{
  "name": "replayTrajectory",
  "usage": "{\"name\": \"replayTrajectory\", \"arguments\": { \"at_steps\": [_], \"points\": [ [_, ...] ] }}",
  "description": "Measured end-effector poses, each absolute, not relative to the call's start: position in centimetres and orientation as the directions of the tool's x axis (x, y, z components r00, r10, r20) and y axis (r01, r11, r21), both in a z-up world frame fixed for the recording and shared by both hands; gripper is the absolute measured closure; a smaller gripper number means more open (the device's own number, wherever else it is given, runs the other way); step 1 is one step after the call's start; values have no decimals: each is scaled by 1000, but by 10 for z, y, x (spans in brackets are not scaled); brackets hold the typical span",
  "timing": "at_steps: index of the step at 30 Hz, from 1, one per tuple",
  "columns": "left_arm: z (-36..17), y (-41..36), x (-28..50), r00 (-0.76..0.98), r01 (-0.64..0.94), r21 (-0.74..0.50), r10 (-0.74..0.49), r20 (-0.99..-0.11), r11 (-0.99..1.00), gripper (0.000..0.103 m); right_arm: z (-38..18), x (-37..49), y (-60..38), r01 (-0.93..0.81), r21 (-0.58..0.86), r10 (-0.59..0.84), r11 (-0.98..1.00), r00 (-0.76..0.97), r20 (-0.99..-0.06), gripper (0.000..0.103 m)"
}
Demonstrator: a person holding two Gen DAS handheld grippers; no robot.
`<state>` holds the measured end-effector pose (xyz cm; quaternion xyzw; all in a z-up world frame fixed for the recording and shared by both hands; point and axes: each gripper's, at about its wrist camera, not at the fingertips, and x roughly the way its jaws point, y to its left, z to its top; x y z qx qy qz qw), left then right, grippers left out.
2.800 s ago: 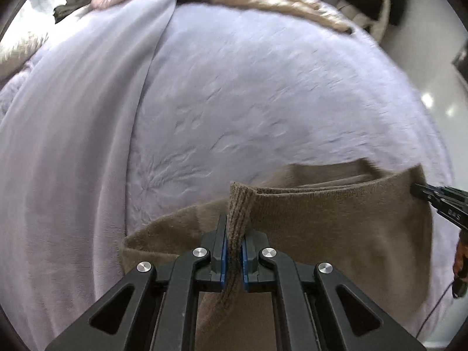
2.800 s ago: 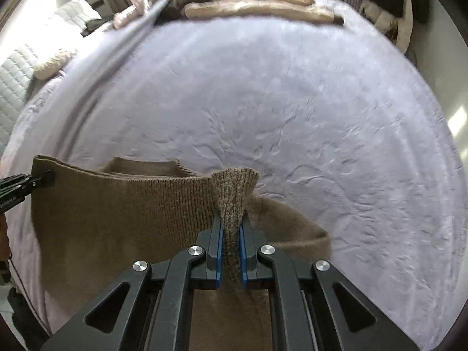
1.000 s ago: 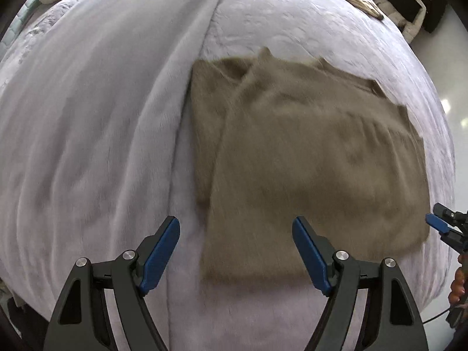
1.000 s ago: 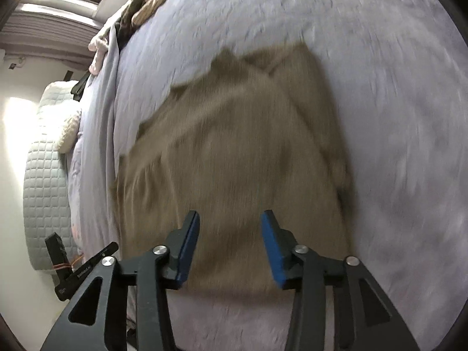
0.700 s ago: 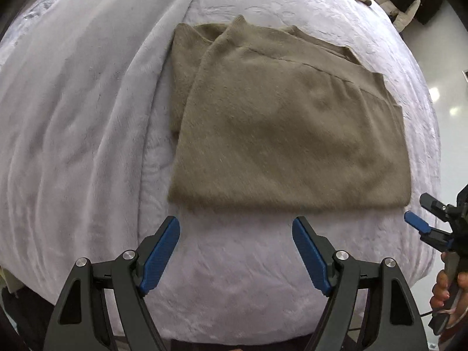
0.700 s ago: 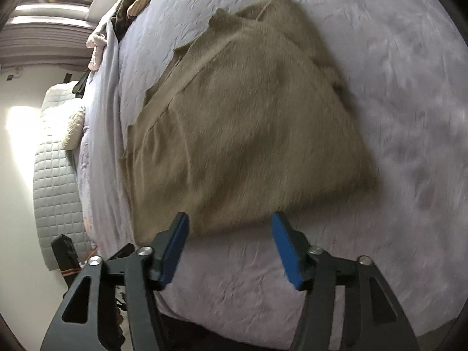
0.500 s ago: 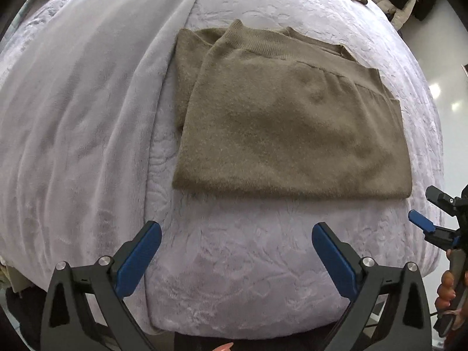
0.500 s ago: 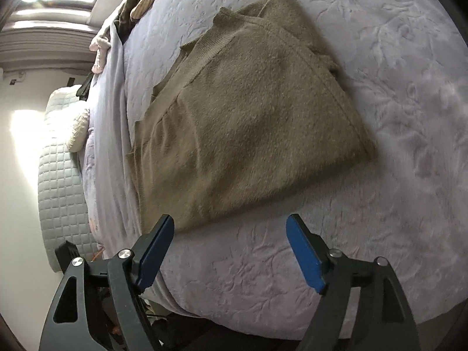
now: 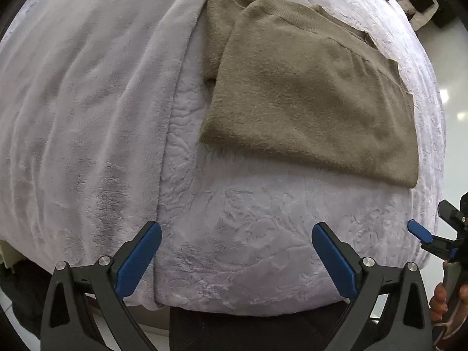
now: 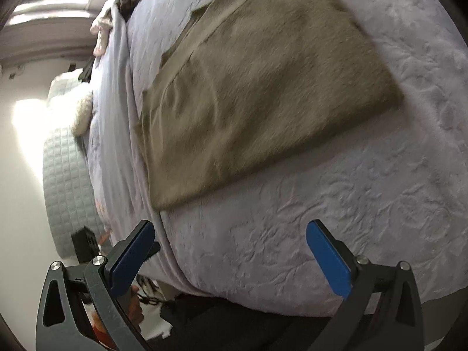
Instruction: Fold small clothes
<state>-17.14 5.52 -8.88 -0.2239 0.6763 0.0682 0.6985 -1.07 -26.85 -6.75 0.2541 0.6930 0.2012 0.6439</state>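
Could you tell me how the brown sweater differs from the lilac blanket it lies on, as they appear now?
The brown sweater is folded into a compact, neat-edged rectangle; the lilac blanket spreads wide and drapes over the bed's edge. The sweater is a fuzzy knit with a ribbed band along its far edge; the blanket is plush with an embossed pattern. The sweater is dark and olive-brown; the blanket is pale. Both are soft fabrics lying flat, touched by neither claw.

Bedroom: blanket-covered bed, pillows

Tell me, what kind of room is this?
Most likely a bedroom. A folded brown sweater lies on a bed spread with a plush lilac blanket, and a quilted grey headboard with a pillow stands at one end.
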Motion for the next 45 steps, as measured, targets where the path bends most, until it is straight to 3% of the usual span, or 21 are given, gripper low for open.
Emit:
{"name": "replayTrajectory", "arguments": {
  "at_steps": [17, 31, 39, 45],
  "points": [
    [-115, 69, -182, 92, -482, -346, -347, -933, 805, 0, -76, -17, -238, 75, 528, 533, 846, -116, -838, 0],
    [-117, 98, -183, 204, -574, -415, -368, -907, 706, 0, -92, -11, -198, 26, 532, 528, 846, -169, -832, 0],
    [-117, 115, -183, 285, -607, -460, -363, -887, 647, 0, -117, -8, -170, 73, 627, 628, 775, -190, -754, 0],
    [-115, 125, -188, 332, -607, -484, -353, -875, 630, 0, -139, -5, -147, 190, 732, 756, 654, -141, -639, 2]
  ]
}}
